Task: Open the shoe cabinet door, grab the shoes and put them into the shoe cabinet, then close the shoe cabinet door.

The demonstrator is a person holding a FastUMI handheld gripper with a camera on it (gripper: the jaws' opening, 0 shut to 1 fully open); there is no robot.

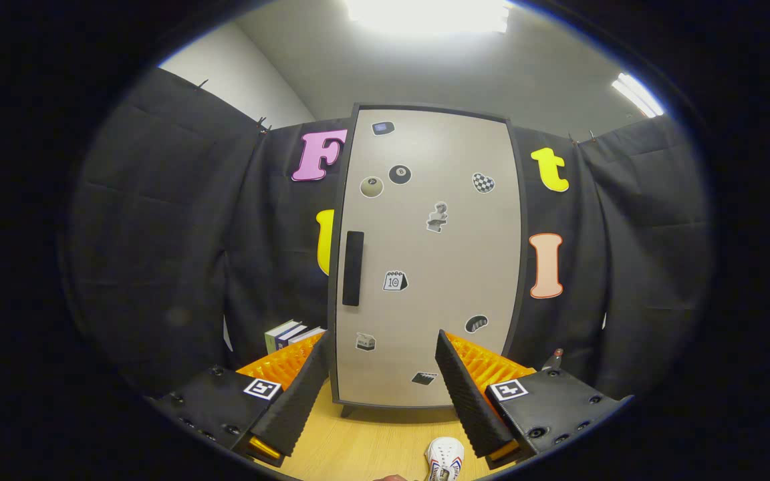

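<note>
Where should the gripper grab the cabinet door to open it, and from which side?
Grip the dark vertical handle near the left edge of the closed shoe cabinet door. Come straight on, one finger either side of the bar. The handle's spot suggests hinges on the right, so pull outward. The gripper is open, short of it.

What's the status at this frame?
Gripper open, holding nothing. Cabinet door shut, handle beyond the fingers. Shoe on the table between the fingers. Nothing blocking the door.
</note>
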